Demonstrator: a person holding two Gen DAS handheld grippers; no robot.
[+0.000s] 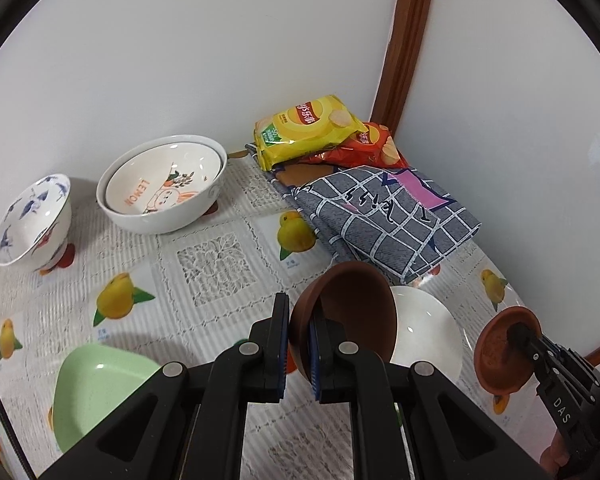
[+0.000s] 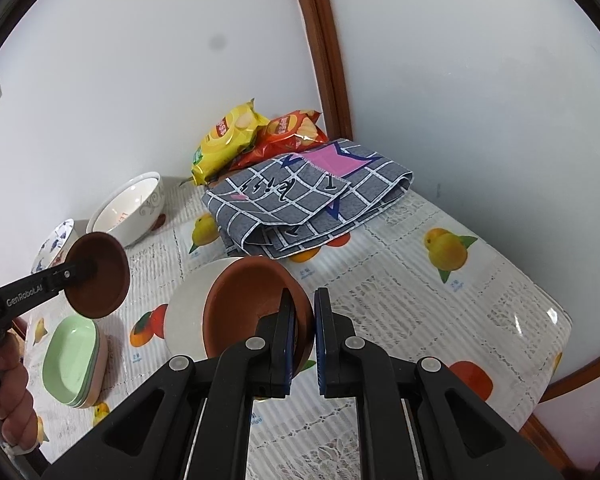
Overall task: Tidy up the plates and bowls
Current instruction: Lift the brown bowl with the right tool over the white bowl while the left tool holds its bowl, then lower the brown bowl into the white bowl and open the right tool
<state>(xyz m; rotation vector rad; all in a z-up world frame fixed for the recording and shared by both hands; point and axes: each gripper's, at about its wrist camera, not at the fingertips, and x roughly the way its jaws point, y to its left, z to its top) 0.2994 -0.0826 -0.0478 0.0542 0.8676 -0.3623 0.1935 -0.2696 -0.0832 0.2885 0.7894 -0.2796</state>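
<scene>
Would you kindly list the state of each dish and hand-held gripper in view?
Left hand-held gripper: shut on dark brown bowl, lifted, tilted.
Right hand-held gripper: shut on reddish-brown bowl, lifted, tilted.
White bowl: on table.
Lemon bowl: nested in a larger bowl.
Green dishes: stacked.

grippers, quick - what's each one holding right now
left gripper: closed on the rim of a dark brown bowl.
right gripper: closed on the rim of a reddish-brown bowl.

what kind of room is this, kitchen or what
Probably a home dining corner: a table under a lace-patterned fruit-print tablecloth set against white walls, ceramic bowls such as the white "LEMON" bowl, and yellow and red crisp packets.
</scene>
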